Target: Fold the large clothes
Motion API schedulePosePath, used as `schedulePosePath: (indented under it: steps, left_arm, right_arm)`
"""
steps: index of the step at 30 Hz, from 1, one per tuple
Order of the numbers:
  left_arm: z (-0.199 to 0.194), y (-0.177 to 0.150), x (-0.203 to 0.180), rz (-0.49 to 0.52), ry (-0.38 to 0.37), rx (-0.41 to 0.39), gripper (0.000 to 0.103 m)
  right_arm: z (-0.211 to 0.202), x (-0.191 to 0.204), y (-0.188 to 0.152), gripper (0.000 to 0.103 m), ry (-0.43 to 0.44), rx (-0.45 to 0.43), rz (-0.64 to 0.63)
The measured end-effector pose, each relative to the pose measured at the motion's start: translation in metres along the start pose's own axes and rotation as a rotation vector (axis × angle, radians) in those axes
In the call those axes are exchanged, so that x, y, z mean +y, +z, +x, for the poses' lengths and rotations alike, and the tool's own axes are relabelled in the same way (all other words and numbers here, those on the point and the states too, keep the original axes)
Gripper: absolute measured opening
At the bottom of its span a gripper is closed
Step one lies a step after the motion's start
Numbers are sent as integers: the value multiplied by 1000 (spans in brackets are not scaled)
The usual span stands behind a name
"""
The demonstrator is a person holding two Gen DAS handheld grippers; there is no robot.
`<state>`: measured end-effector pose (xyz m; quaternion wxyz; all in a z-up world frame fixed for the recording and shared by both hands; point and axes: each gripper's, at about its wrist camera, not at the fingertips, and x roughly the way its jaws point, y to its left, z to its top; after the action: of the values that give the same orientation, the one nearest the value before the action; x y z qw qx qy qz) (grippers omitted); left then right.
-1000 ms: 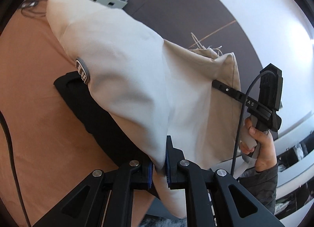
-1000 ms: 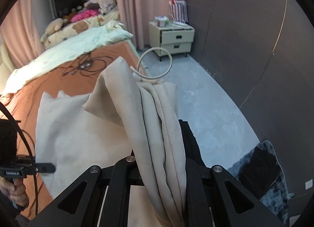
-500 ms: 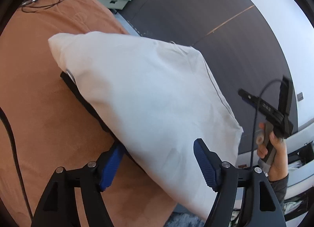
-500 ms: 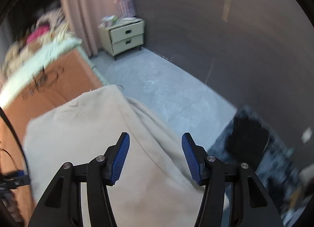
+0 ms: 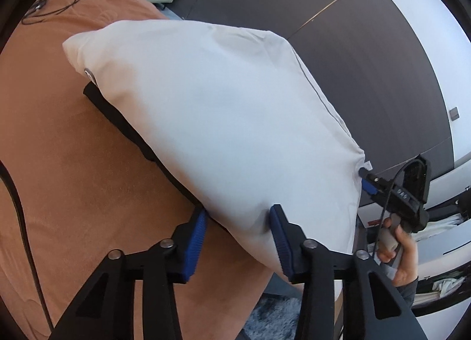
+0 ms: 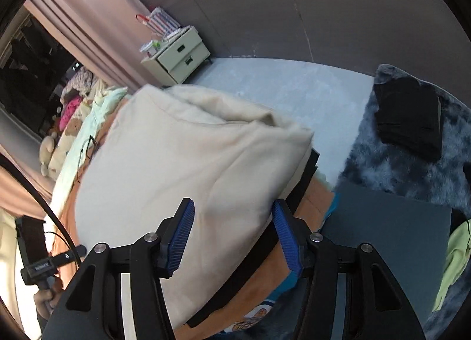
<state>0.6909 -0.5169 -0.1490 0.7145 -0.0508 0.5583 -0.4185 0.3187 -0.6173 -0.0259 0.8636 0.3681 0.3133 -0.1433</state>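
Observation:
A folded cream garment (image 5: 223, 110) lies on top of a black garment (image 5: 123, 122) at the edge of the orange bed (image 5: 67, 169). My left gripper (image 5: 237, 237) is open, its blue pads at the garment's near edge with cloth between them. My right gripper (image 6: 232, 237) is open too, its pads straddling the near edge of the cream garment (image 6: 182, 169). In the left wrist view the right gripper (image 5: 368, 181) sits at the garment's right corner. The black garment's edge (image 6: 306, 175) shows under the cream one.
A bedside cabinet (image 6: 179, 57) stands by the grey wall. A dark fluffy rug (image 6: 406, 169) on the floor holds a folded black item (image 6: 412, 122). Cables (image 5: 53, 7) lie on the far part of the bed. Pillows and soft toys (image 6: 70, 122) lie at the bed's head.
Both grippers were shut on the lifted cream garment a second ago. They opened and let it drop flat onto the black garment, and now sit open at its near edge.

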Motion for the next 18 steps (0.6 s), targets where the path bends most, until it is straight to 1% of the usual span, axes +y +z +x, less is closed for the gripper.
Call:
schedulePosePath:
  steps: [1, 2, 3, 4, 6, 8, 11, 13, 15, 18]
  left_arm:
    - [0, 2, 1, -2, 0, -2, 37]
    - [-5, -1, -5, -2, -2, -5, 36]
    - [-5, 2, -6, -1, -7, -10, 34]
    - [-6, 1, -10, 2, -12, -13, 32]
    - [-7, 3, -12, 8, -21, -22, 32]
    - [-8, 6, -15, 14, -20, -26, 32]
    - [-6, 9, -22, 18, -13, -33, 32]
    - [-5, 11, -24, 16, -9, -25, 34]
    - [-14, 3, -26, 16, 0, -20, 35]
    - [-26, -1, -29, 25, 26, -33, 36]
  right_arm:
    - [2, 1, 4, 32, -18, -9, -16]
    - [1, 0, 10, 19, -21, -29, -15]
    - [2, 2, 16, 12, -11, -48, -3]
    - [-1, 1, 23, 11, 2, -65, 8]
    - [-1, 2, 36, 8, -14, -84, 12]
    - [1, 1, 51, 8, -62, -96, 15]
    - [4, -2, 62, 8, -144, -101, 12]
    - [6, -5, 69, 8, -182, -109, 11]
    - [3, -9, 74, 8, -193, -118, 23]
    - [-6, -11, 80, 8, -173, -119, 20]
